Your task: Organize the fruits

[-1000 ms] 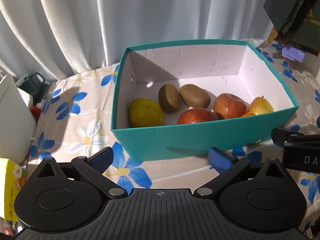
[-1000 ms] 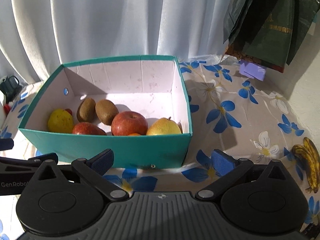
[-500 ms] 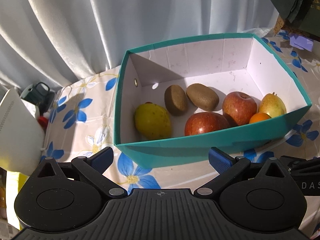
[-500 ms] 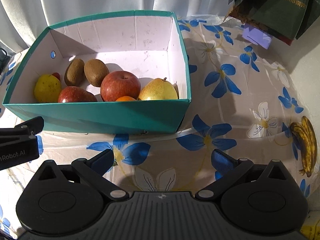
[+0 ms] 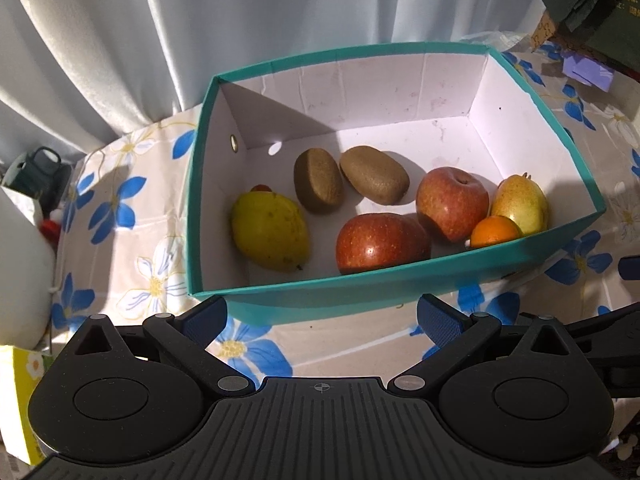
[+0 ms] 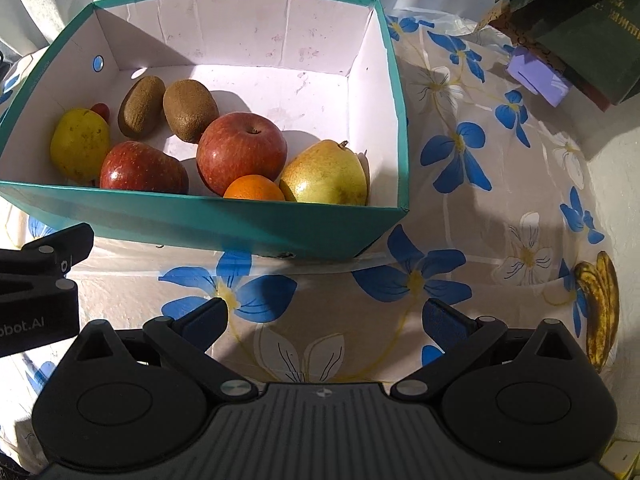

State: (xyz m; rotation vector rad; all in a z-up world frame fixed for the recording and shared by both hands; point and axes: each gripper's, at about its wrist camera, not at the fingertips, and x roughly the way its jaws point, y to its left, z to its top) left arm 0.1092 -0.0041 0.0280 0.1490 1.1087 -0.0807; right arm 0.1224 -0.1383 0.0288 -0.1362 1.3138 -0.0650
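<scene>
One banana (image 6: 602, 308) right of teal box (image 6: 240, 224).

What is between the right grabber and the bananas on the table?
Nothing. In the right wrist view, only bare flowered tablecloth lies between the open right gripper and the bananas.

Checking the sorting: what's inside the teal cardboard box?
Two brown kiwis, two red apples, two yellow pears, one orange, one small red fruit mostly hidden behind the left pear.
</scene>
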